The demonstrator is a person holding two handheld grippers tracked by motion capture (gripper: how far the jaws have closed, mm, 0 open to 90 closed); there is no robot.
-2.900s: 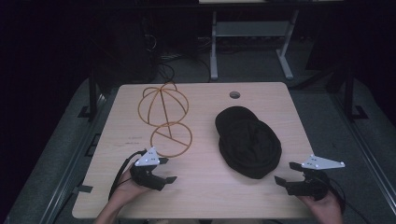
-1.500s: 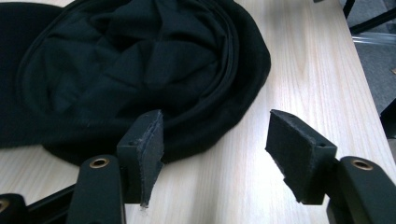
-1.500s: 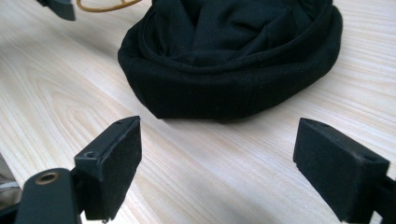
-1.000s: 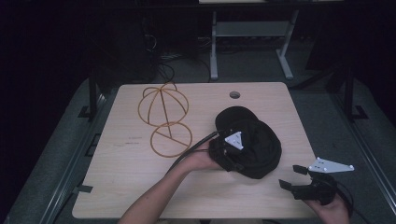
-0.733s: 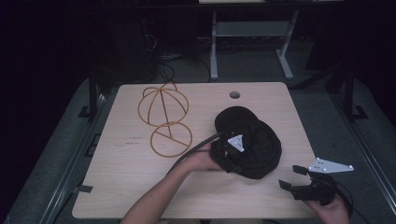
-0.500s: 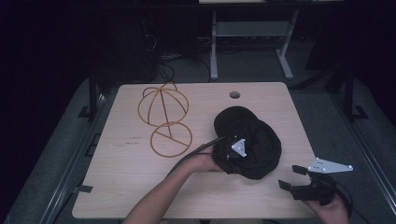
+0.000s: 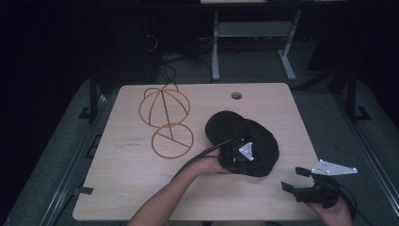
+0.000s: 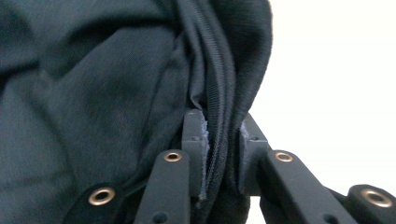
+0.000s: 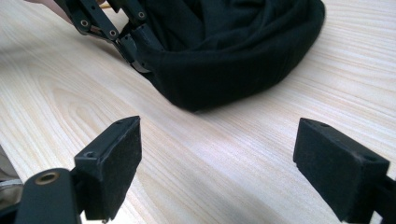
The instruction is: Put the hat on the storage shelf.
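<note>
Presently left gripper, forearm reaching across the table, has just clamped onto 1 black fabric cap; right gripper rests gaping; 1 orange wire frame.

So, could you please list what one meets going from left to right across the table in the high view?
Wire cap frame → left gripper, shut on the black cap → right gripper, fingers open.

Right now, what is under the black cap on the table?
The black cap lies on the wooden table; its cloth hides what is beneath. The left gripper pinches its edge, jaws having just closed.
</note>
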